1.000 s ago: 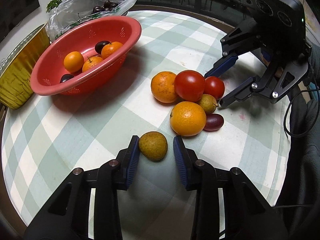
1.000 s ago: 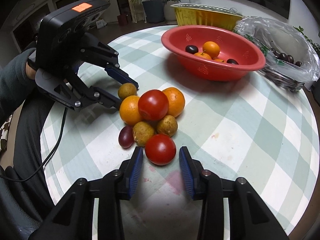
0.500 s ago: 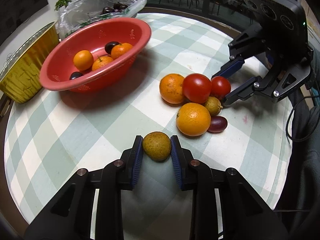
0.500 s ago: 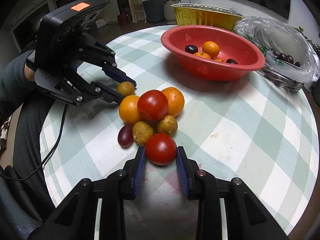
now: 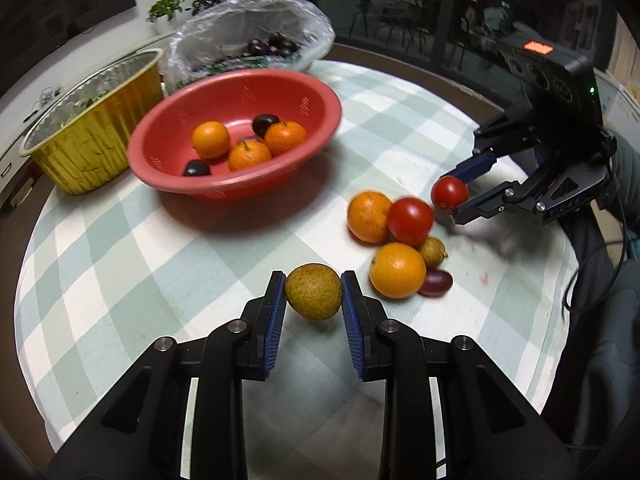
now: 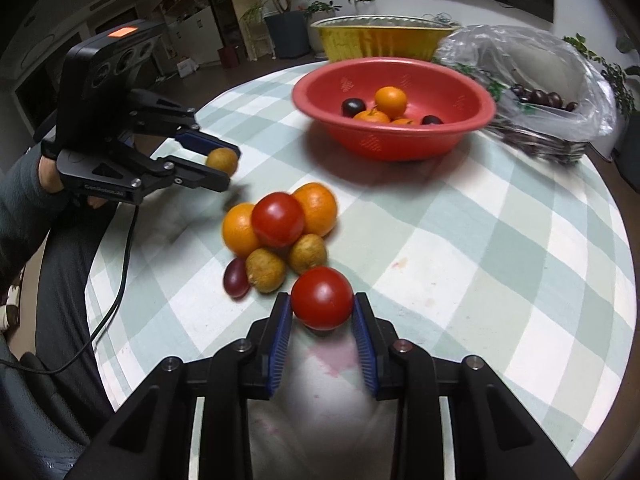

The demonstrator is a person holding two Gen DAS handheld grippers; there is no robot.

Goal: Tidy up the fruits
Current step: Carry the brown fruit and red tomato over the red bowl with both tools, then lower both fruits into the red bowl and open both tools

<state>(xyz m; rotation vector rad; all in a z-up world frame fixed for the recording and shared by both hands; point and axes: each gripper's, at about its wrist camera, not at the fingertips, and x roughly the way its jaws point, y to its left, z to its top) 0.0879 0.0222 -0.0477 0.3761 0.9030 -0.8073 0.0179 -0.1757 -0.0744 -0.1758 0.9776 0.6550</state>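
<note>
My left gripper (image 5: 313,290) is shut on a brownish-green round fruit (image 5: 313,291) and holds it above the checked tablecloth; it also shows in the right wrist view (image 6: 223,160). My right gripper (image 6: 322,306) is shut on a small red tomato (image 6: 322,298), lifted off the table; it also shows in the left wrist view (image 5: 449,195). A pile stays on the table: two oranges (image 5: 397,270), a big tomato (image 5: 410,221), small brown fruits (image 6: 266,270) and a dark plum (image 6: 236,278). A red bowl (image 5: 308,92) holds oranges and plums.
A gold foil tub (image 5: 86,148) stands left of the red bowl. A plastic bag of dark fruit (image 5: 272,46) lies behind the bowl. The round table's edge (image 6: 628,240) curves close on the right.
Both grippers closed on their fruits and lifted them off the table. The left one rose with the brownish fruit, the right one with the small tomato.
</note>
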